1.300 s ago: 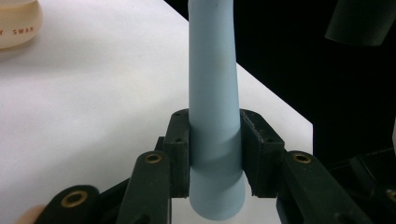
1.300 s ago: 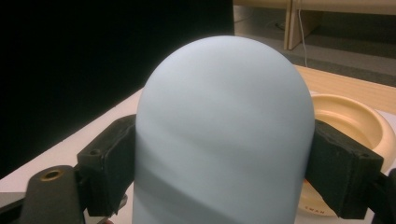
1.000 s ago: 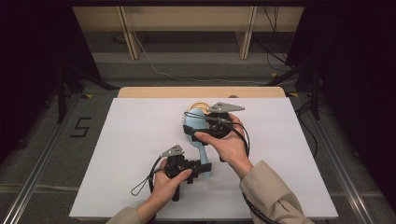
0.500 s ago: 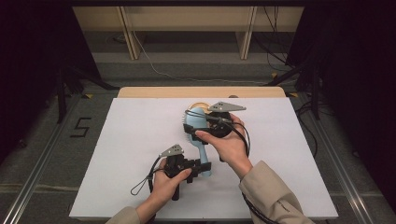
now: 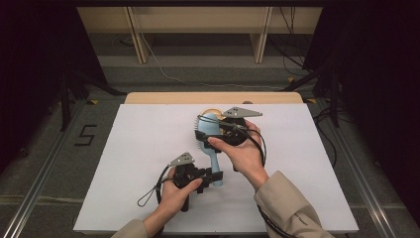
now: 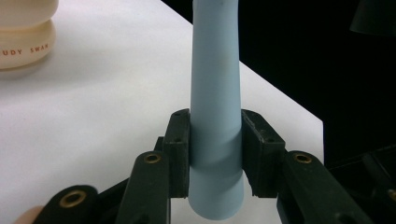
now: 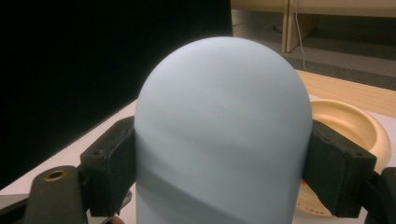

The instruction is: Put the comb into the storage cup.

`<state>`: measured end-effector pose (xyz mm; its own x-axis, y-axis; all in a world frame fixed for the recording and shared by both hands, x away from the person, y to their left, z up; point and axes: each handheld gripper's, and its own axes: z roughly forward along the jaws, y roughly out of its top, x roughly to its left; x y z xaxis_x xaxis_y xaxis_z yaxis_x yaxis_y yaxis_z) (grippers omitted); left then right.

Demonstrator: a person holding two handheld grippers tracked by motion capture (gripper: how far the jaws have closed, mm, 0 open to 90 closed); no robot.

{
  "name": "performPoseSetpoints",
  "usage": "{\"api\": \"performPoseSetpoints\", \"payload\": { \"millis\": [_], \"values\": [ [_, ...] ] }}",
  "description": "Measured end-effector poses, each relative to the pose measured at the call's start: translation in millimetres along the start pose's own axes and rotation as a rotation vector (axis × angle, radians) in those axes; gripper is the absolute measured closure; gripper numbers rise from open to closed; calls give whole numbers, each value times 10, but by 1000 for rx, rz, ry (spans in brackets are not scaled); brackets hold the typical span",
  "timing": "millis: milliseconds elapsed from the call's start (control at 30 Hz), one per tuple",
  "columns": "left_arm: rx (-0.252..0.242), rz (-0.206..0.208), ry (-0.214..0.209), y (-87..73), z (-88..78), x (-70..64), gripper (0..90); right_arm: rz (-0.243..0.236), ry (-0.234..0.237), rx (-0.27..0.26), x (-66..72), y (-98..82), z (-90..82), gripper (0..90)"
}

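A light blue hairbrush (image 5: 214,154) is held just over the white table (image 5: 138,148) by both grippers. My left gripper (image 5: 216,176) is shut on the lower end of its handle (image 6: 215,88), with a black pad (image 6: 180,140) pressed on each side. My right gripper (image 5: 207,134) is shut on the wide rounded brush head (image 7: 224,116), one pad (image 7: 338,168) on each edge. In the high view the bristles face left and the handle runs toward the person.
A cream round container (image 5: 210,110) sits on the table just behind the brush head, also seen as the container (image 7: 355,126) and the container (image 6: 23,32). A wooden strip (image 5: 168,98) edges the table's far side. Dark stands and cables lie on the floor beyond.
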<state>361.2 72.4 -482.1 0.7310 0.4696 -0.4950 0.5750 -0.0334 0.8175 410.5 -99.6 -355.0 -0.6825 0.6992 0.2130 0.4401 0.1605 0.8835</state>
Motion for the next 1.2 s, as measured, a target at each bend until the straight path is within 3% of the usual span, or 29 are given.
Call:
{"api": "performPoseSetpoints", "payload": {
  "millis": [133,200,433,567,667,1200],
  "values": [
    [-13,2,3,14,-6,6,633,1,-4,-5,-2,17,-28,200],
    [-20,0,-7,23,-9,13,577,0,-5,-10,-2,25,-39,200],
    [-41,17,-10,56,-22,-3,266,7,-23,-47,-43,56,-96,200],
    [-33,47,-30,60,-44,-9,163,-1,-36,-67,-65,71,-125,201],
    [-41,42,-40,61,-70,5,159,-4,-43,-84,-73,85,-151,201],
    [-55,57,2,76,-195,63,157,-30,-80,-149,-101,138,-253,202]
  ]
}}
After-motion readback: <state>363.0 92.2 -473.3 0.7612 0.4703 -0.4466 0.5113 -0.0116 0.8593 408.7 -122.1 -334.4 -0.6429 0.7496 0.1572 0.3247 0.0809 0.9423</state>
